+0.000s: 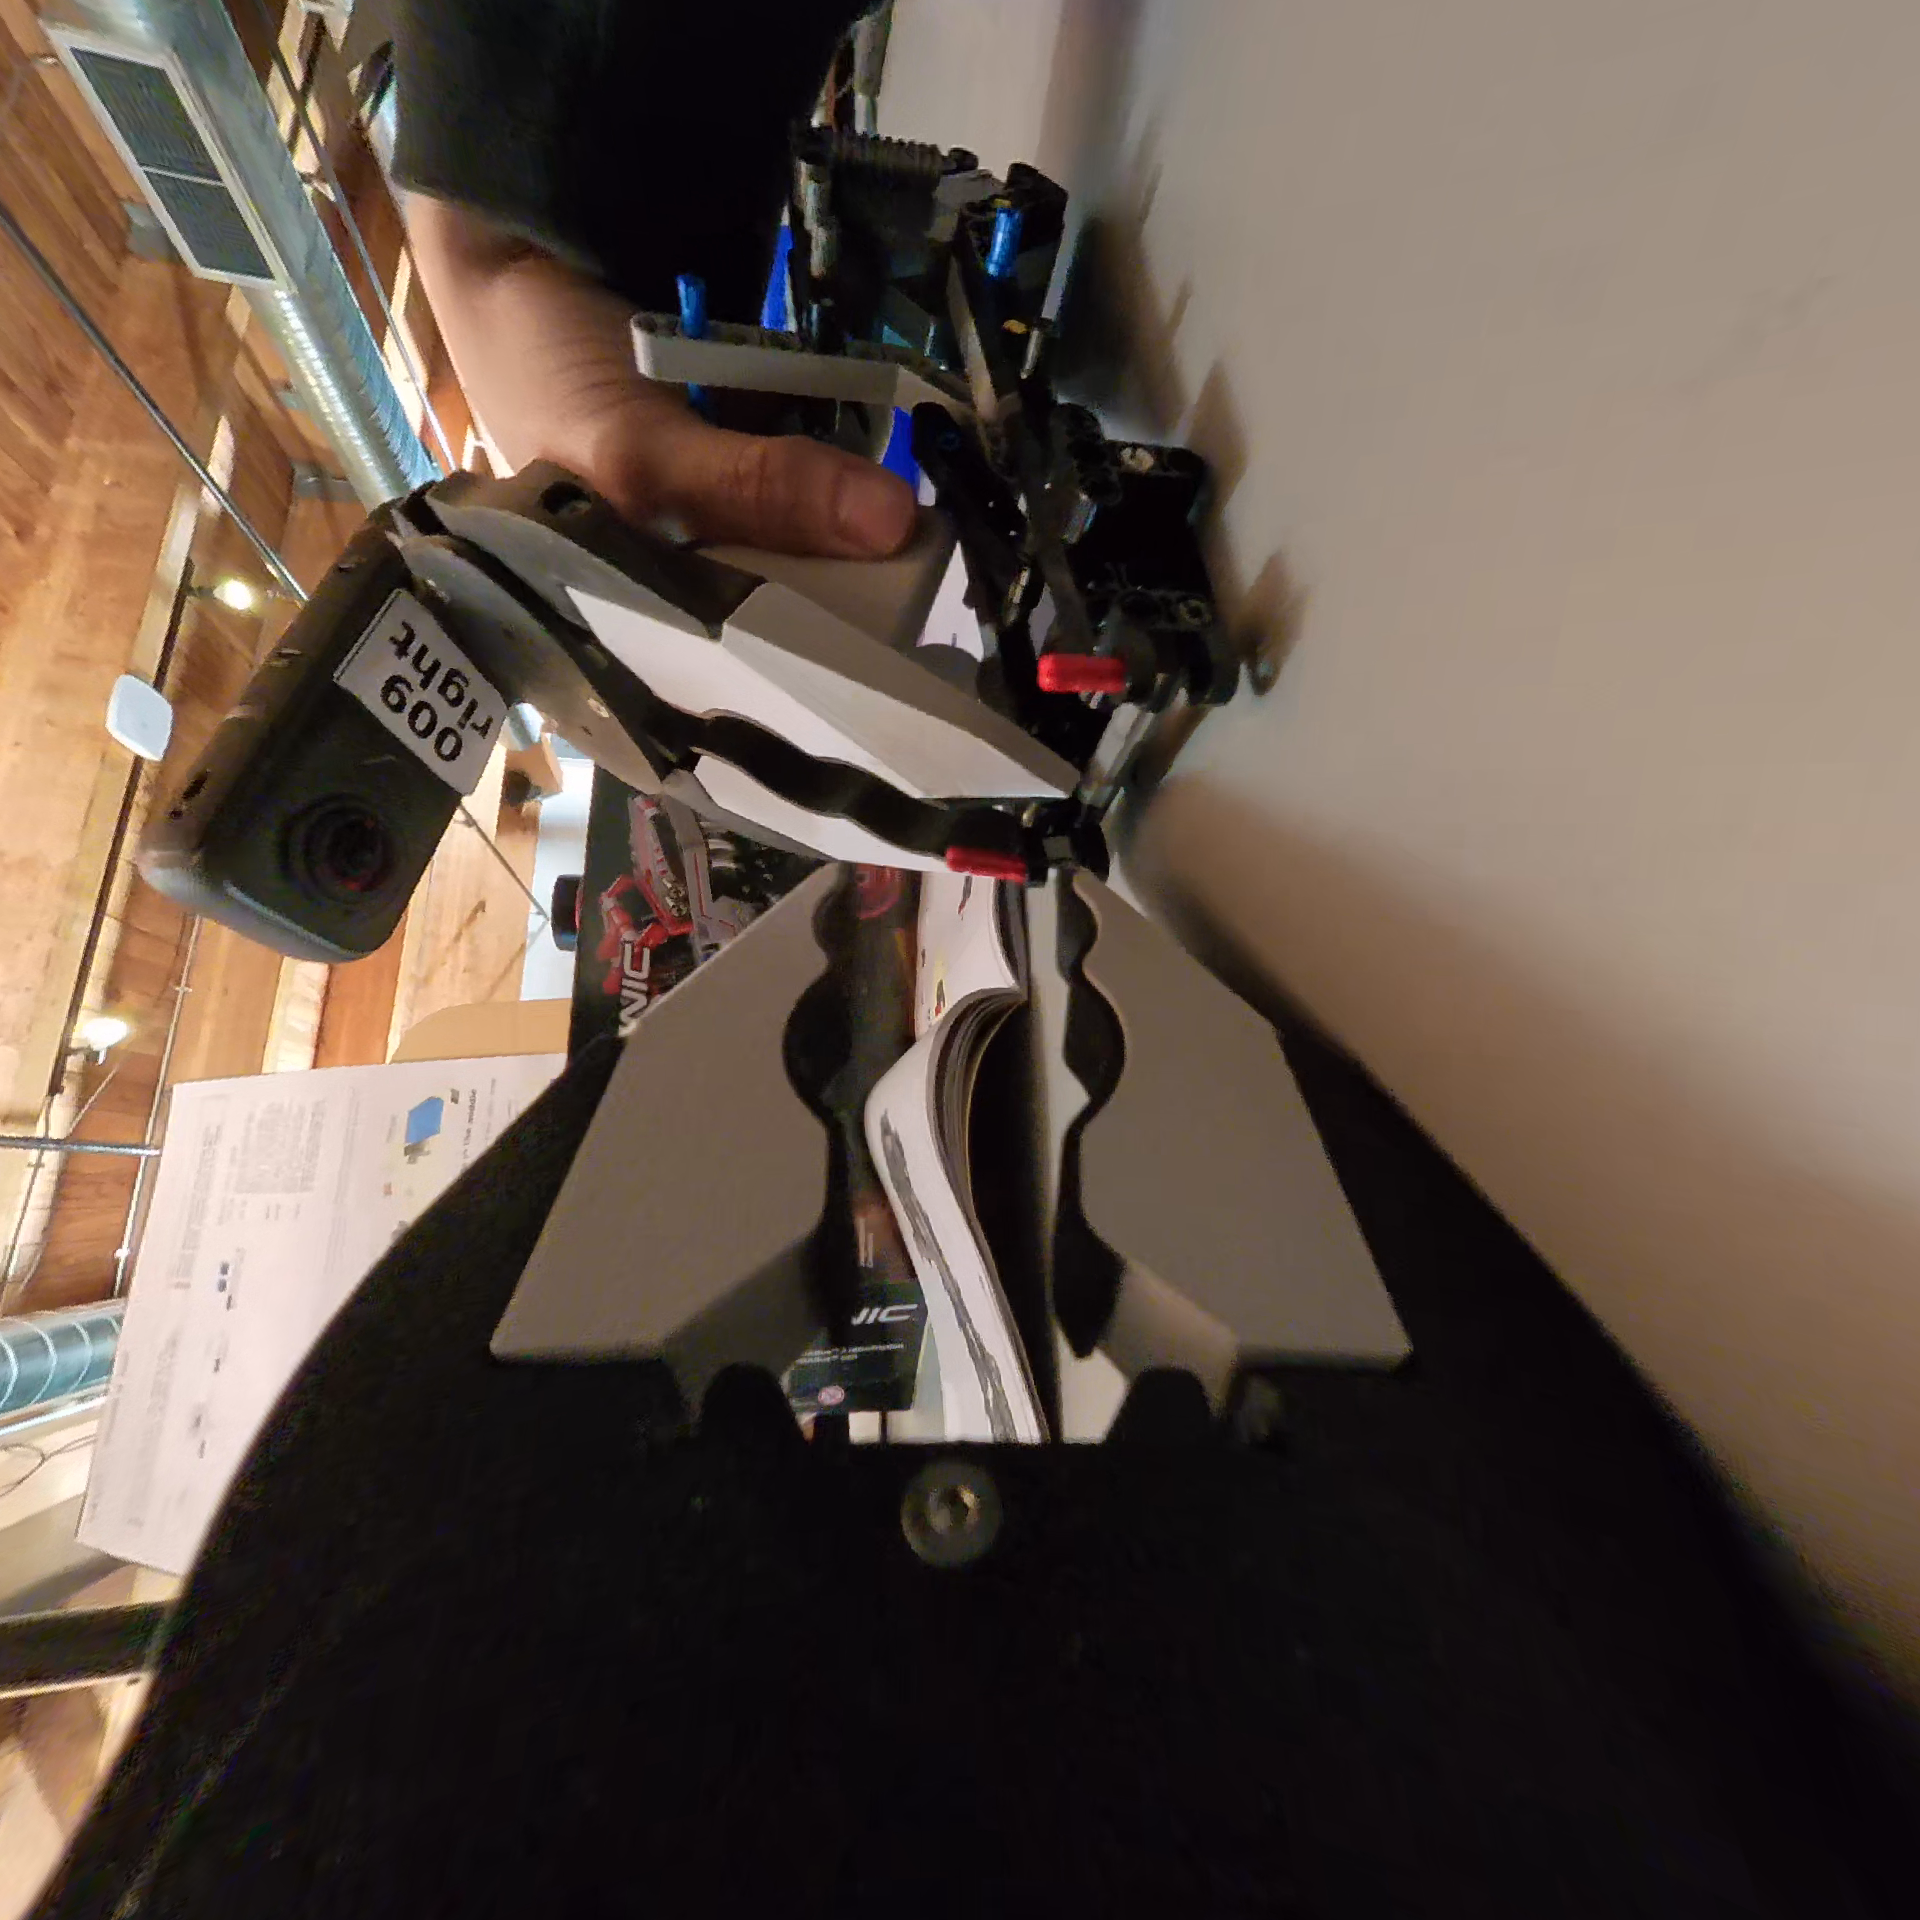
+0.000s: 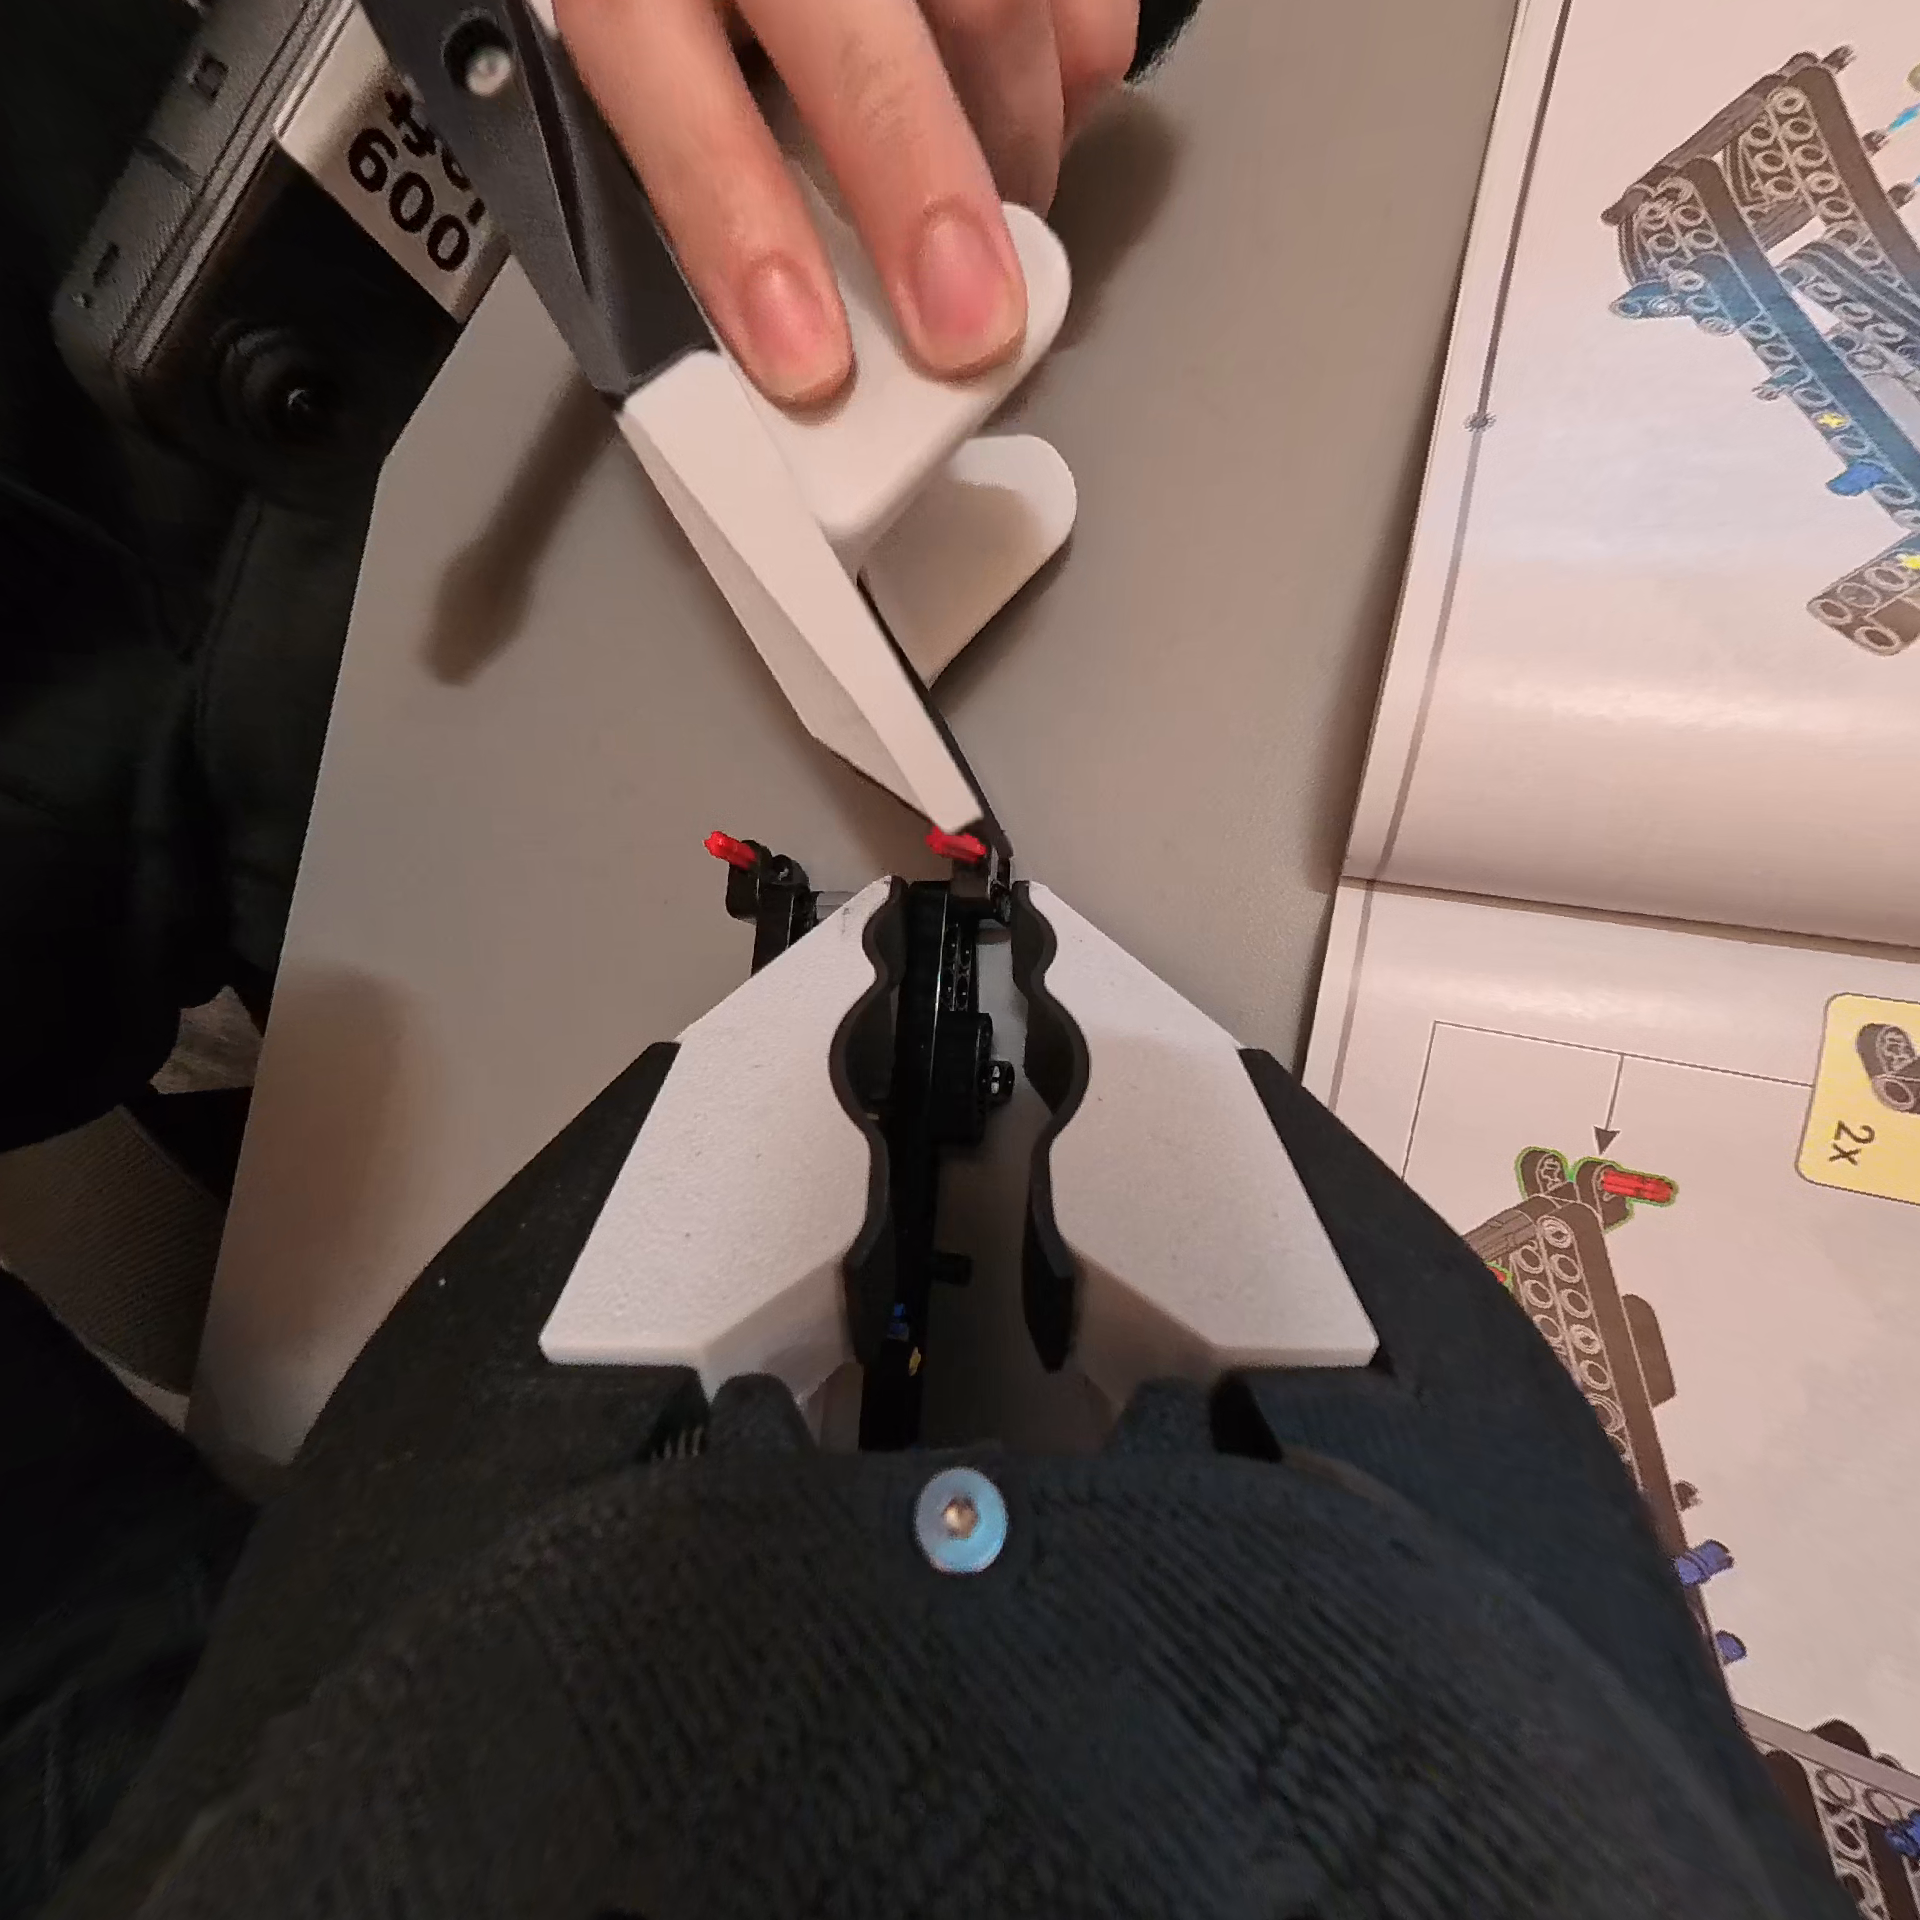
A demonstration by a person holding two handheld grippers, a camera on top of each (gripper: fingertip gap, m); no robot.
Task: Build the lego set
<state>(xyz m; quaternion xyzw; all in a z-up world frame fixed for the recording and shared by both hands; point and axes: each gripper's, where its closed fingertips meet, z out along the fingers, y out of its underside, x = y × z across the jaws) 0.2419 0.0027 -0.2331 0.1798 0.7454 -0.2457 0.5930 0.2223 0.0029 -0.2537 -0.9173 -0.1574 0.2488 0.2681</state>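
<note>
The light, stiff, pop-apart lego model sits on the bench, its black beam seemingly nipped by the narrowed right hand-held gripper (grip there, not the red pin), while the left hand-held gripper gapes part-open, empty.

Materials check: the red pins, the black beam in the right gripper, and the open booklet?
Red pins: moulded plastic by the look, saturated colour, crisp edges. Black beam: likely the same plastic, semi-gloss, with moulded round holes. Booklet: printed paper, smooth and probably coated; pages curve at the fold.
</note>
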